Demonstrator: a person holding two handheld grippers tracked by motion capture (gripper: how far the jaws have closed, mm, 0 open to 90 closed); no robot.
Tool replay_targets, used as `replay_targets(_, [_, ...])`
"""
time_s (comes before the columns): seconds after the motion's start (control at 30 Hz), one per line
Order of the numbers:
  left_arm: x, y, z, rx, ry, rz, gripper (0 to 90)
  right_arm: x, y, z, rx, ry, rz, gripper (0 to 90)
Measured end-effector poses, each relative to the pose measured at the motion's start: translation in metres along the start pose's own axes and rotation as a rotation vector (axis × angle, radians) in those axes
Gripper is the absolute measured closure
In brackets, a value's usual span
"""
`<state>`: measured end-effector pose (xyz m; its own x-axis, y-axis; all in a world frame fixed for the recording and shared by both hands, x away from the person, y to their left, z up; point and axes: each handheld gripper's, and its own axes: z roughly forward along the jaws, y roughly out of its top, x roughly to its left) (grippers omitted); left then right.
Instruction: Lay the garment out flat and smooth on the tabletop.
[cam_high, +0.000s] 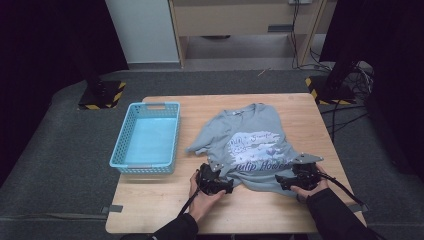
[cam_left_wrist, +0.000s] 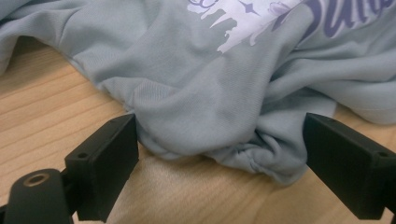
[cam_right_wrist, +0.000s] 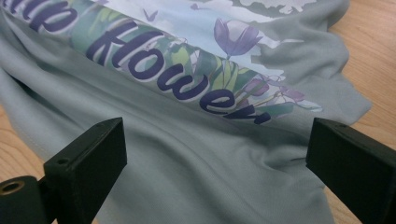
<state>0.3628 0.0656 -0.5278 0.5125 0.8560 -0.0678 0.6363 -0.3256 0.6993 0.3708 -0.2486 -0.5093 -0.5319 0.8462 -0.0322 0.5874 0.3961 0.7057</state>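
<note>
A grey-blue T-shirt (cam_high: 250, 140) with a tulip print and purple lettering lies face up on the wooden table (cam_high: 165, 205), collar toward the far edge. My left gripper (cam_high: 227, 186) is at the shirt's near left hem. In the left gripper view its jaws (cam_left_wrist: 220, 126) stand open, with a bunched fold of the shirt (cam_left_wrist: 196, 84) between them on the wood. My right gripper (cam_high: 281, 182) is at the near right hem. Its jaws (cam_right_wrist: 217, 130) stand wide open over the flat cloth (cam_right_wrist: 196, 158) just below the lettering, gripping nothing.
A light blue plastic basket (cam_high: 120, 145), with nothing in it, stands on the table's left side, beside the shirt's sleeve. Bare wood runs along the near edge. Dark stands with yellow-black bases sit on the floor beyond both far corners, with cables at the right.
</note>
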Motion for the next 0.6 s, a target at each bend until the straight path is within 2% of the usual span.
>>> replay_targets(0.07, [0.0,0.0,0.002,0.001,0.006,0.008,11.1,0.0,0.0,0.001,0.01,-0.004,0.0,5.2])
replay_targets(0.13, [0.0,-0.002,0.003,0.023,0.016,0.018,10.7,0.0,0.0,0.003,0.022,-0.008,-0.009,5.2])
replay_targets(0.33, [-0.001,-0.003,-0.003,0.052,0.05,0.071,10.6,0.003,-0.004,0.009,0.074,-0.03,-0.066,5.1])
replay_targets(0.53, [0.008,-0.008,-0.014,0.095,0.049,0.071,10.8,0.003,-0.006,0.01,0.111,-0.05,-0.1,4.7])
replay_targets(0.6, [0.011,-0.009,-0.018,0.117,0.056,0.082,12.2,0.004,-0.007,0.011,0.126,-0.057,-0.111,4.6])
